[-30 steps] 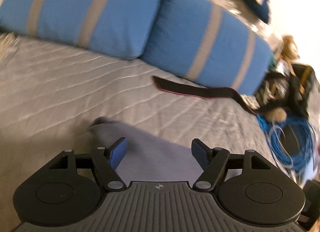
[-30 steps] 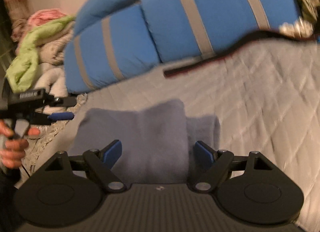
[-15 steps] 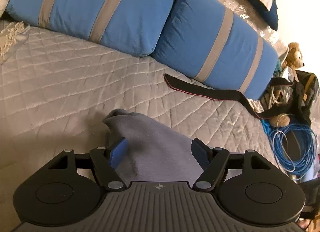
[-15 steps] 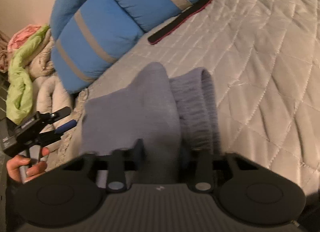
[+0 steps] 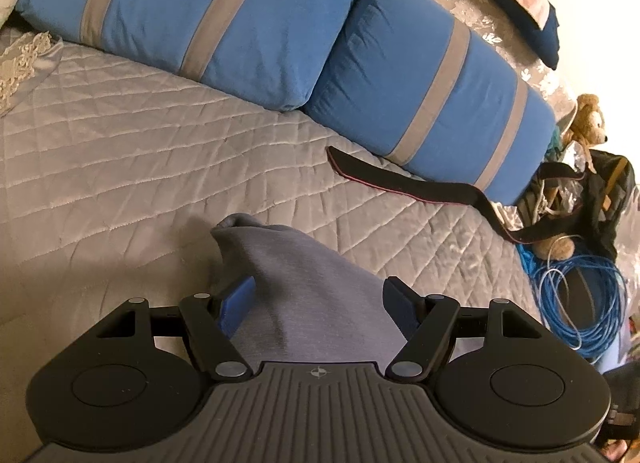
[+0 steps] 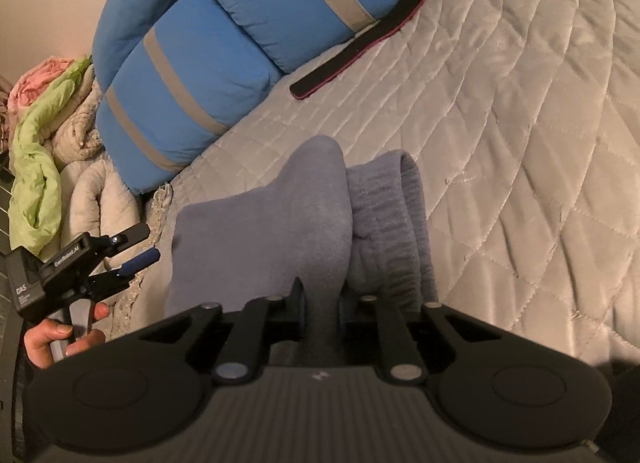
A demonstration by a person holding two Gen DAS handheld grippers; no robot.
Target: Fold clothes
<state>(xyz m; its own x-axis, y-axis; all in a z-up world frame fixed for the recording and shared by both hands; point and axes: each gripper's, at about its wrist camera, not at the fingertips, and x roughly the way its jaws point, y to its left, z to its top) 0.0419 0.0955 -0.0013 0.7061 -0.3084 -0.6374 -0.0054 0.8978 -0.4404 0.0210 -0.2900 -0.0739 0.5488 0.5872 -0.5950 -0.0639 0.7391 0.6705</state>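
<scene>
A grey sweatshirt-like garment (image 6: 260, 239) lies bunched on the quilted grey bedspread (image 6: 520, 143), its ribbed hem (image 6: 396, 223) rolled up on the right. My right gripper (image 6: 320, 303) is closing its jaws, and the pads pinch a raised fold of this garment. In the left wrist view the same garment (image 5: 304, 263) runs up between the blue pads (image 5: 238, 305) of my left gripper (image 5: 319, 303), which stands open without pressing it. The right wrist view shows the left gripper (image 6: 136, 247) in a person's hand (image 6: 60, 339), at the garment's left edge.
Two blue pillows with grey stripes (image 5: 432, 75) lean along the back of the bed. A black strap (image 5: 408, 187) lies in front of them. A coil of blue cable (image 5: 580, 303), a dark bag (image 5: 608, 199) and a teddy bear (image 5: 588, 119) sit at the right; piled bedding (image 6: 36, 167) at the left.
The right gripper's jaws went from wide apart to pinched on a fold of the grey garment, and the wrist rolled. The garment bunched up under it. The left gripper stayed open.
</scene>
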